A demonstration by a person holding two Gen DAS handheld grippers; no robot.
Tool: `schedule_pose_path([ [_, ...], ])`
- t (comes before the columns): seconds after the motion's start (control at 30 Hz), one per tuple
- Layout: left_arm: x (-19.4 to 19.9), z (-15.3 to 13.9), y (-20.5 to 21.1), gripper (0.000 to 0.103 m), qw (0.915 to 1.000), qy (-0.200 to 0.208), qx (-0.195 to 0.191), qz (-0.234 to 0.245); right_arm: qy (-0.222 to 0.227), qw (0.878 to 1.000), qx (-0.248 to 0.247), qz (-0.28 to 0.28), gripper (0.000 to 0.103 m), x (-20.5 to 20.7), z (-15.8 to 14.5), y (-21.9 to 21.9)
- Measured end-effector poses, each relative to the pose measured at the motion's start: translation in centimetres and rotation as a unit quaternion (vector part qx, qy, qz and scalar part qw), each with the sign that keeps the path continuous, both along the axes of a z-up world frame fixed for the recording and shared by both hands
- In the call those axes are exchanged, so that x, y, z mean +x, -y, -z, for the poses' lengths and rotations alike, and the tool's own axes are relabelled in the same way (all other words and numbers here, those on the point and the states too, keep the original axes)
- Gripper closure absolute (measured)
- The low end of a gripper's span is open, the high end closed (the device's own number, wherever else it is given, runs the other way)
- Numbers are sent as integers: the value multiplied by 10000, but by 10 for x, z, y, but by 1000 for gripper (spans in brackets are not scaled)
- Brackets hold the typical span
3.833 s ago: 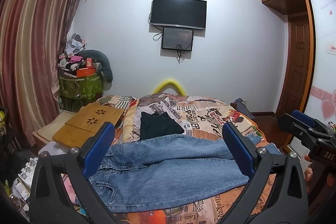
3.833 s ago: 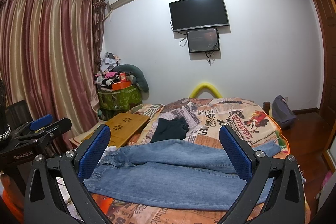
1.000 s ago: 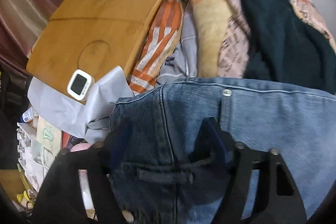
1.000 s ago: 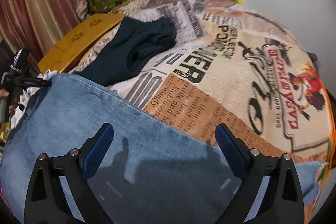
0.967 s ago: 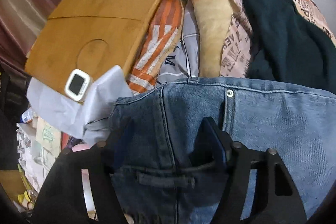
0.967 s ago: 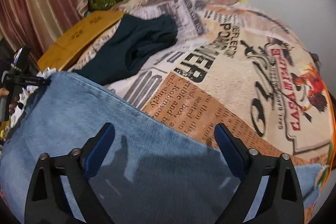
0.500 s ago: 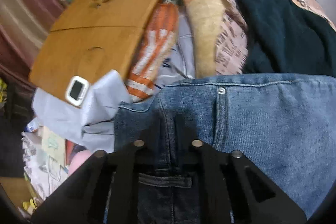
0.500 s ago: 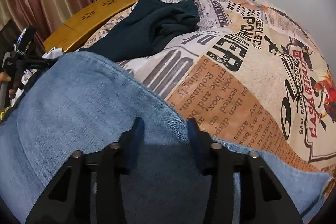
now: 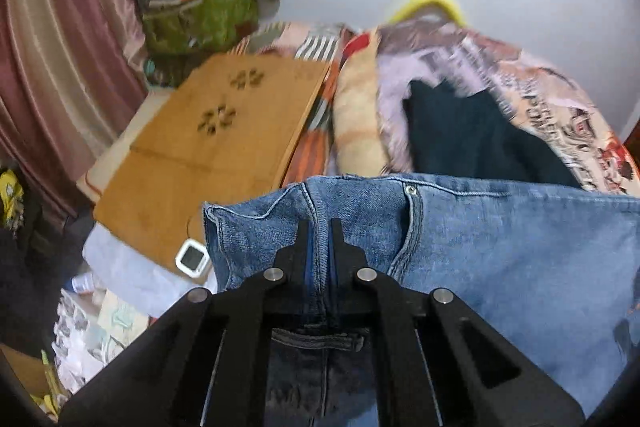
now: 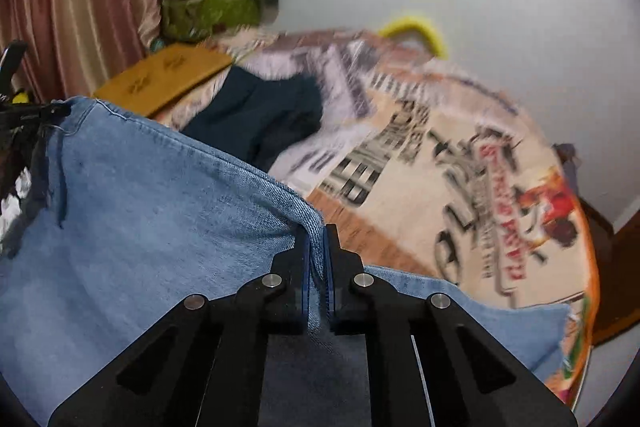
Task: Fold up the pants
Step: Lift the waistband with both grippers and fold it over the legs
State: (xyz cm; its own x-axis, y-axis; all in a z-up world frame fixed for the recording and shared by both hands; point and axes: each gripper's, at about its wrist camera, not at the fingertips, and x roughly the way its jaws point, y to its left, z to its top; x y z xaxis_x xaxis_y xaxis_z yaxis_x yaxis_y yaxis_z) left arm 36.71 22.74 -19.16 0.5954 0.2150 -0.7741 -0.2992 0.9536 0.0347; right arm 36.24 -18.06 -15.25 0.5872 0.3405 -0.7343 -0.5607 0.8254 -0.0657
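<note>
The blue denim pants (image 9: 500,251) hang lifted over the newspaper-print bedspread (image 10: 472,163). The left gripper (image 9: 319,227) is clamped on the stitched waistband, the right gripper (image 10: 316,235) pinching a leg fold. Beyond lie a dark garment (image 9: 472,139) and a flat wooden board (image 9: 208,147).
</note>
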Motion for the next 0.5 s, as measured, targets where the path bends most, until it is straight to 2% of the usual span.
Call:
schedule_pose_path([
  [0.17,-20,-11,8,98,9999,-5,-14,101,123,9997,-60,-201,98,-37,-17,4],
  [0.33,-56,-3,1,98,9993,-80,-350,70,75,9995,-7,-320,98,-78,-22,15],
  [0.5,-104,-9,7,98,9976,-62,-646,220,65,9991,-19,-413,98,-117,-21,21],
])
